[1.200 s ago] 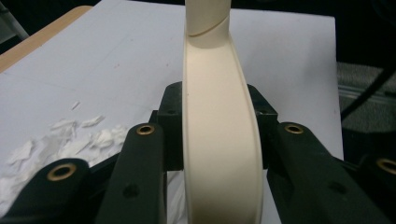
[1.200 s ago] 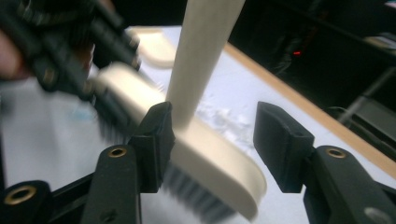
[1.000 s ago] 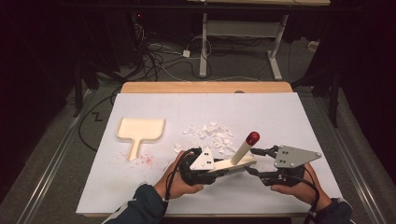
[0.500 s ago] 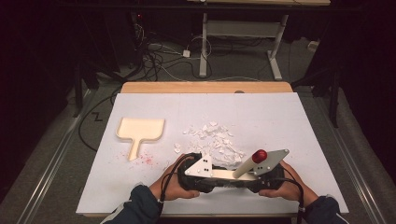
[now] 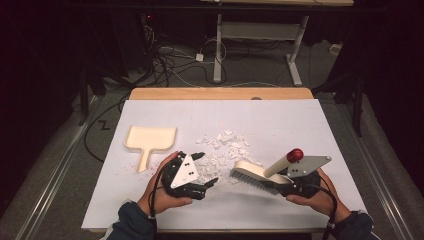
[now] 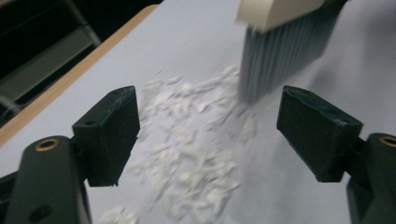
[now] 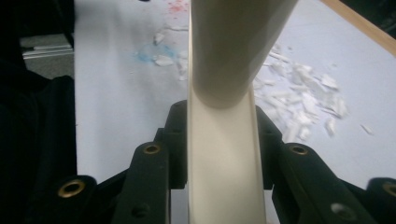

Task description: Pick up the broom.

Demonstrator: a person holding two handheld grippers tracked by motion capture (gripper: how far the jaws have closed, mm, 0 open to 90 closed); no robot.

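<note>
White paper scraps lying mid-tabletop, risking scattering toward the near edge under a hard stroke; cream brush clamped in right gripper; left gripper gaping wide, holding nothing; dustpan sitting unheld toward the left edge, likely sliding.

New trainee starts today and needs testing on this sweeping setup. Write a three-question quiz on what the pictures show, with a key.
1. True or false: the left tongs are shut on the dustpan.
2. Which tool do the right tongs hold? A) sponge B) brush C) scraper
3. Fill in: the white scraps lie between the dustpan and the ____.

Key
1. False: the jaws stand open and empty, and the dustpan lies apart on the table.
2. B: they are clamped on the brush's cream back.
3. Brush, whose bristles rest at the edge of the pile.
</note>
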